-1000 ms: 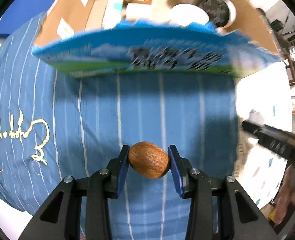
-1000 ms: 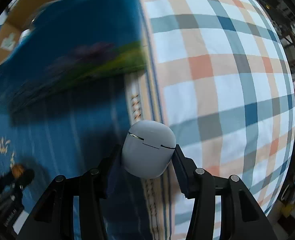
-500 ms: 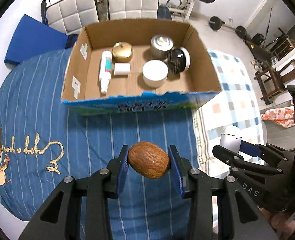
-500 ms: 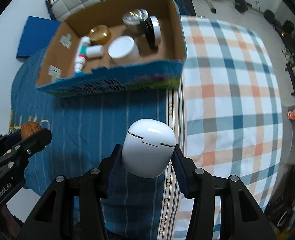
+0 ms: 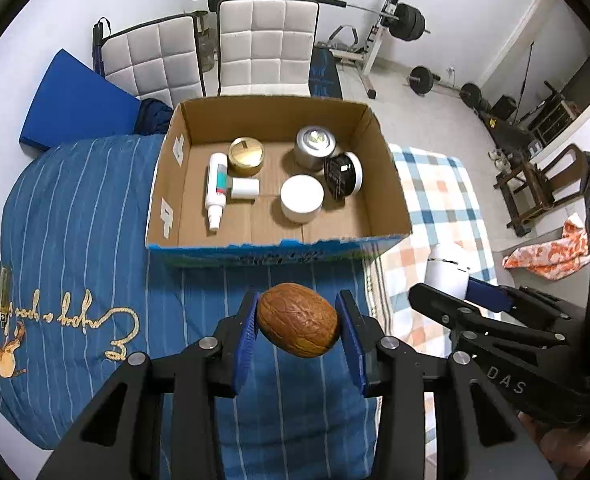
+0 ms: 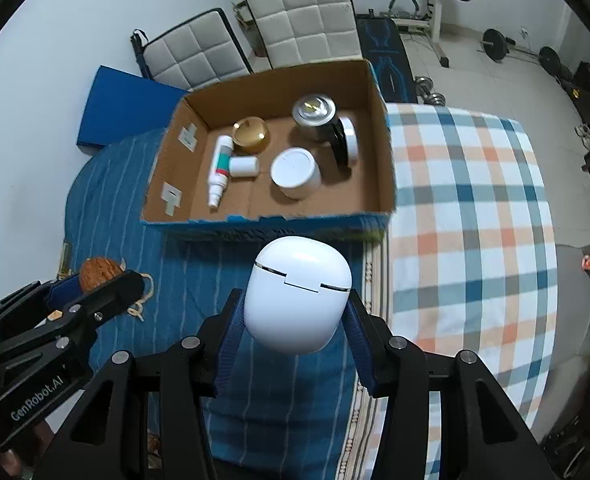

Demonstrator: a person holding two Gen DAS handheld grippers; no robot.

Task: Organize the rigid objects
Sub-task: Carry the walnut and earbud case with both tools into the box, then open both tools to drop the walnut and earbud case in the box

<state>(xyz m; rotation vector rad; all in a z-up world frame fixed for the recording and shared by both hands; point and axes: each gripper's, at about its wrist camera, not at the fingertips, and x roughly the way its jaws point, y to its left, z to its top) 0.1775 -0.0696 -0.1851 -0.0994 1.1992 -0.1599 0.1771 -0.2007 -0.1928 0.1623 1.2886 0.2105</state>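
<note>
My left gripper [image 5: 297,322] is shut on a brown walnut [image 5: 297,319] and holds it high above the blue striped cloth, short of the cardboard box [image 5: 391,184]. My right gripper [image 6: 295,312] is shut on a white earbud case [image 6: 297,294], also high and short of the box [image 6: 385,160]. The box holds a white spray bottle [image 5: 216,184], a gold tin [image 5: 246,155], a silver tin [image 5: 314,148], a white jar [image 5: 301,198], a black-and-white jar [image 5: 343,176] and a small white cylinder [image 5: 245,188]. Each gripper shows in the other's view: the right gripper [image 5: 461,286] and the left gripper [image 6: 91,280].
The box sits on a bed with a blue striped cloth [image 5: 75,240] on the left and a checked cloth [image 6: 475,220] on the right. Two white padded chairs [image 5: 267,44], a blue mat [image 5: 71,100] and weight equipment [image 5: 403,20] stand beyond the bed.
Both grippers have risen and pulled back from the box. The box front filled the views a second ago; now the whole open box and the room behind it show.
</note>
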